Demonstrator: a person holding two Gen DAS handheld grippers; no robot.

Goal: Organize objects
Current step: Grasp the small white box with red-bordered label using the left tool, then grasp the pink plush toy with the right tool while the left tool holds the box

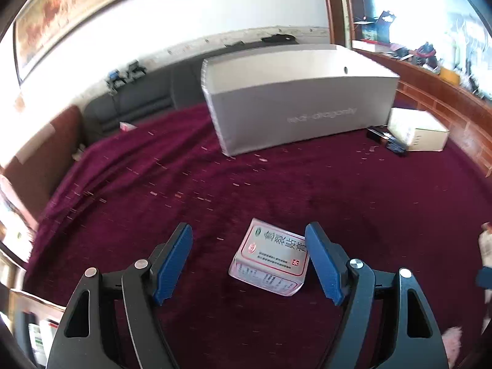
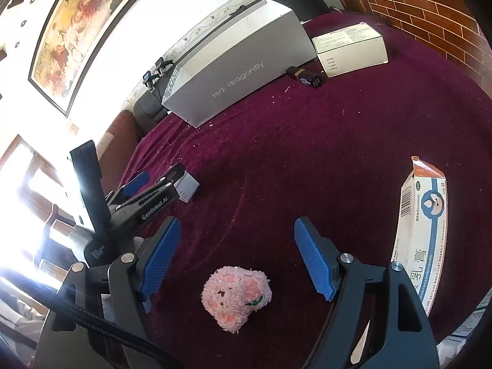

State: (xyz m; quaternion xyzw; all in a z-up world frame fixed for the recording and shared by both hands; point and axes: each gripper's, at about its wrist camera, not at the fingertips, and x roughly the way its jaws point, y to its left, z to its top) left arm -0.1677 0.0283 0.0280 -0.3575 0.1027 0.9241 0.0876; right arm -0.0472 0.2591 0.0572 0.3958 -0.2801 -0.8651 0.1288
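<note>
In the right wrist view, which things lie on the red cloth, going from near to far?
Pink plush toy → small box between the left gripper's fingers → black item → white box, with the long grey box beside them.

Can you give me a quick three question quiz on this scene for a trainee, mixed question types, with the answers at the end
1. True or false: the left gripper is shut on the small medicine box.
2. Multiple choice: what lies between the open fingers of the right gripper? A) a black battery B) a pink plush toy C) a white carton
3. Fill in: the big grey box at the far side of the maroon cloth reads "red ____".

Key:
1. False. Its fingers are apart, with the box lying between them on the cloth.
2. B
3. dragonfly
</note>
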